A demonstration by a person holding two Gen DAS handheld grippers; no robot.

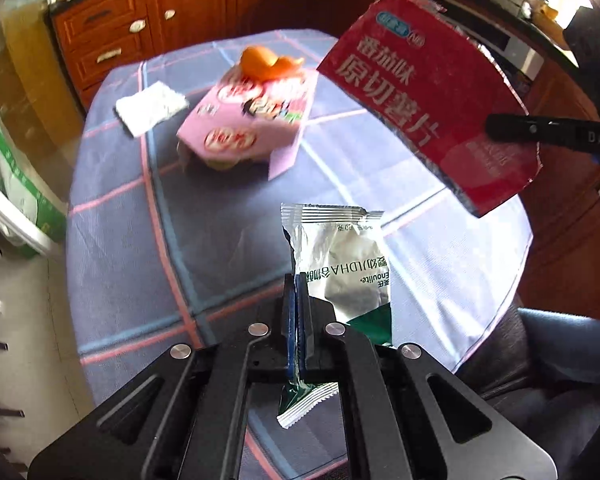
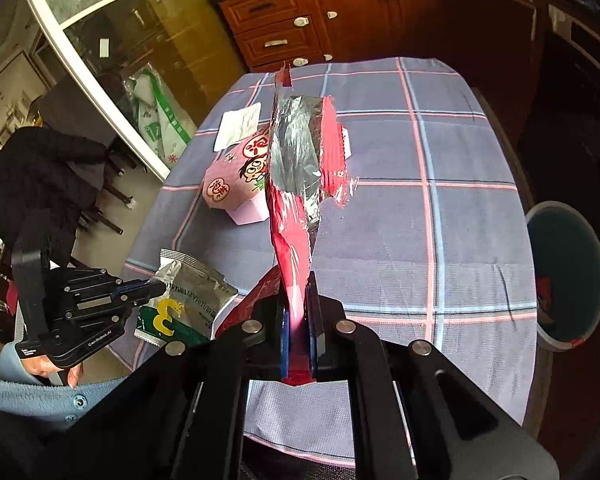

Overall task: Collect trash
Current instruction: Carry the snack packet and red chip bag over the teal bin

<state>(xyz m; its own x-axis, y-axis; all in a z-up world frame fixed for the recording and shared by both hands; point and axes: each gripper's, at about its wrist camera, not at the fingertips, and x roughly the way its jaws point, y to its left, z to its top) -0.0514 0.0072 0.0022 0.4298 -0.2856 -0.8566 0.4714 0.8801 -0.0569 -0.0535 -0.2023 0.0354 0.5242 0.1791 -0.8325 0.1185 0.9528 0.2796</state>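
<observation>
My left gripper (image 1: 299,280) is shut on a silver and green snack wrapper (image 1: 342,264) and holds it above the near table edge; it also shows in the right wrist view (image 2: 188,292). My right gripper (image 2: 299,280) is shut on a torn red chip bag (image 2: 296,184) with a foil lining, held up over the table; the bag shows in the left wrist view (image 1: 432,96). A pink carton (image 1: 248,120) with orange peel (image 1: 268,62) on top and a white tissue (image 1: 150,108) lie on the checked tablecloth (image 1: 132,248).
A blue bin (image 2: 568,276) with some red trash inside stands on the floor right of the table. Wooden cabinets (image 2: 340,12) line the far wall. A white and green bag (image 2: 156,120) leans behind a glass door at the left.
</observation>
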